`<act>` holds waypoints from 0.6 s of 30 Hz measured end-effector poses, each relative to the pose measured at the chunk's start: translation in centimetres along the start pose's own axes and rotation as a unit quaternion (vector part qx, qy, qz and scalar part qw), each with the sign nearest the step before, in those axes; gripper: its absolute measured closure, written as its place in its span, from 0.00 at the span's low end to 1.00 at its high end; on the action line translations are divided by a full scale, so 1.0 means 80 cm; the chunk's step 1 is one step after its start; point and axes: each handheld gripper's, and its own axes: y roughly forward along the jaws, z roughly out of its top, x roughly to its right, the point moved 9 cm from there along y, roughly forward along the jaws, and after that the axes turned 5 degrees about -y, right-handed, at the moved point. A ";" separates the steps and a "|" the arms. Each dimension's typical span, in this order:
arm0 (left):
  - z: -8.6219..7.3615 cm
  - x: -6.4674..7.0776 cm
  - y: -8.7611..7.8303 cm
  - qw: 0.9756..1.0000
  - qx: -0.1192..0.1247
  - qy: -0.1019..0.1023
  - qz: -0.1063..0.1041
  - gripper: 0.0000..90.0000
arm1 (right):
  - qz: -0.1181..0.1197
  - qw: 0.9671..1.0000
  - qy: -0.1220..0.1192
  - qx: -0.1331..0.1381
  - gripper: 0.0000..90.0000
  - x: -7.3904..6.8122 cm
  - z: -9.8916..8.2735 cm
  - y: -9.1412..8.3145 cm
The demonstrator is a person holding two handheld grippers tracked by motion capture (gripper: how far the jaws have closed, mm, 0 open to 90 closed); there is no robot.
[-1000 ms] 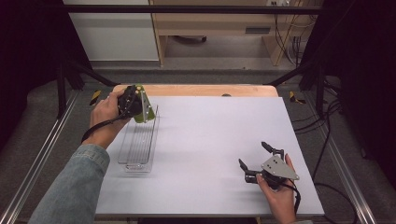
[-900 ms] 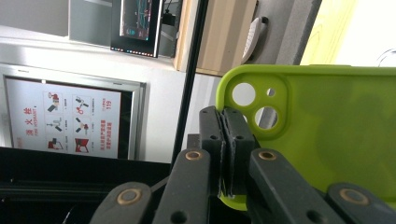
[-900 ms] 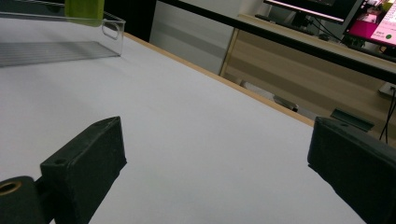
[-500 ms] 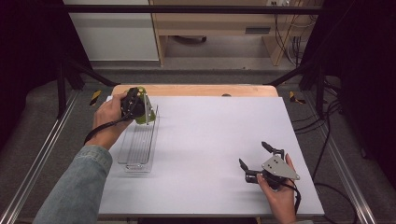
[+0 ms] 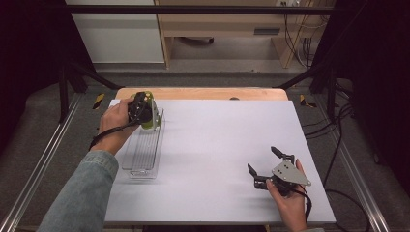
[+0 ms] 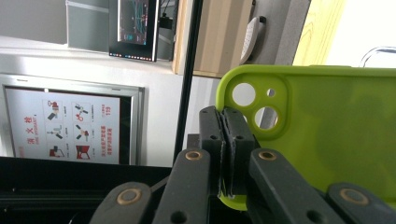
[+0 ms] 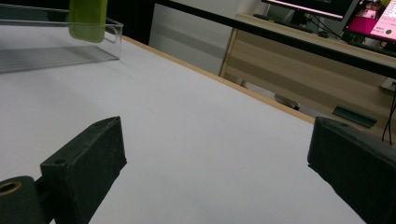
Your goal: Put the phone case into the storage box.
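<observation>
Phone case (image 6: 327,135): green, pinched at its edge by the left gripper (image 5: 140,110) with jaws closed, held over the clear tray's (image 5: 145,154) 12 o'clock end.
Right gripper (image 5: 269,166): jaws wide apart, nothing held, on the counter (image 5: 217,145) at 4 o'clock.
Progress: case judged lifted, not yet set down.

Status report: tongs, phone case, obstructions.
Left tongs shut on green phone case, over clear tray. Right tongs open, resting on table. Nothing in the way.
</observation>
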 end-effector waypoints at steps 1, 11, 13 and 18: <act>0.001 0.000 0.000 1.000 0.001 0.001 0.001 0.98 | 0.000 1.000 -0.001 0.001 0.05 0.000 0.000 0.000; 0.001 0.005 0.004 1.000 0.000 0.009 0.000 0.98 | 0.000 1.000 -0.001 0.001 0.05 0.001 0.000 0.000; 0.002 0.007 0.004 1.000 0.000 0.015 -0.001 0.98 | 0.000 1.000 -0.002 0.000 0.05 0.000 0.000 0.000; 0.006 0.008 0.004 1.000 0.006 0.016 0.001 0.98 | -0.001 1.000 -0.001 -0.001 0.05 0.000 -0.001 0.000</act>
